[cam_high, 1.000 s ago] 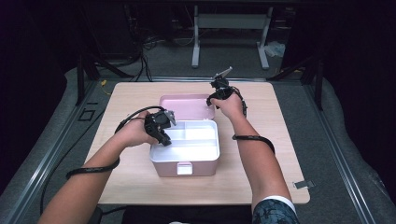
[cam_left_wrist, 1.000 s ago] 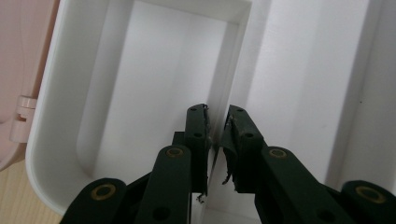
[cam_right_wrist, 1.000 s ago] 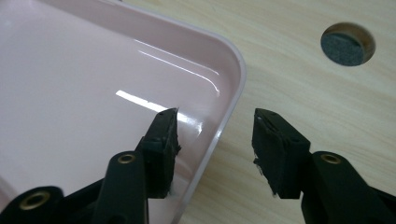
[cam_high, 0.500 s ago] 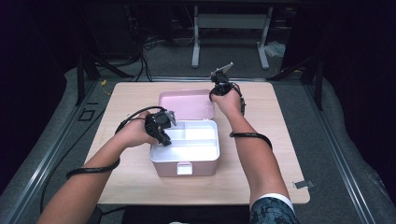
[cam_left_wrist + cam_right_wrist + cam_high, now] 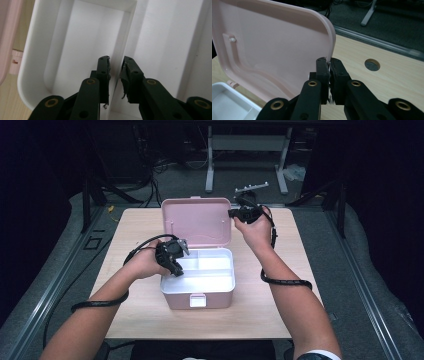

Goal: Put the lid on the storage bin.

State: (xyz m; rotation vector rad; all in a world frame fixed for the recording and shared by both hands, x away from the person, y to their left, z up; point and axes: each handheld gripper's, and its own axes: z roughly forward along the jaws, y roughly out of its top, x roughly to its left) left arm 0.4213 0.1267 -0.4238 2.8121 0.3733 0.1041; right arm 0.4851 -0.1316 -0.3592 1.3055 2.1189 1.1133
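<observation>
A dark room with cables on the floor sits around a pale wooden bench (image 5: 135,320). In the middle of it stands a pink plastic box with a white inside tray (image 5: 200,275).

The big change is the box's flat pink plastic lid (image 5: 197,222) — it now stands up, open, at the far side of the box. A second ago it lay low and flat. The right hand-held gripper (image 5: 234,213) has just been closing, and it is clenched on the lid's right edge, higher up than before. So the box is open now, and the lid looks nearly all the way up.

The left hand-held gripper (image 5: 175,268) stayed at the box's left side. Its jaws have just loosened a little around the thin white tray wall (image 5: 116,75) — I cannot tell if they press on it.
</observation>
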